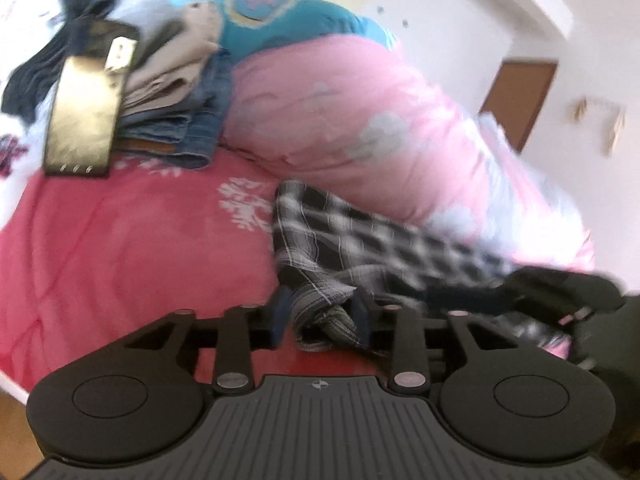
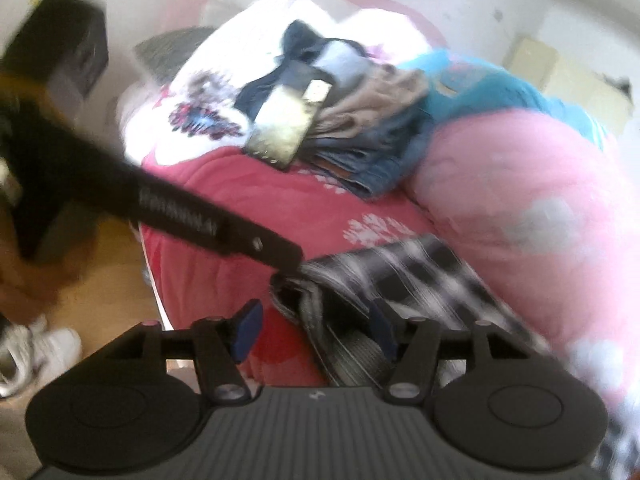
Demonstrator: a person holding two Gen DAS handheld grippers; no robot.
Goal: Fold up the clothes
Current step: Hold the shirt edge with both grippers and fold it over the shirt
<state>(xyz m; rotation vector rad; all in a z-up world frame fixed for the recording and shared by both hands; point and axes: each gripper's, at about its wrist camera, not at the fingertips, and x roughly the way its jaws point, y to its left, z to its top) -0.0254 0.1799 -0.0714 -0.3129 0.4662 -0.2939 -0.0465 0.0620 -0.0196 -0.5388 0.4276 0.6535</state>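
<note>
A black-and-white plaid garment lies on the red bed cover, against a pink duvet. In the left wrist view my left gripper stands open, a bunched end of the plaid cloth sitting loosely between its blue pads. In the right wrist view my right gripper is open wide; a fold of the cloth rests against the right-hand pad, and the other pad stands apart from it. The left gripper's tip meets the cloth's near corner. The pictures are blurred.
A pink duvet is heaped to the right of the cloth. A stack of folded clothes with a flat golden object leaning on it sits at the bed's far end. White shoes lie on the floor.
</note>
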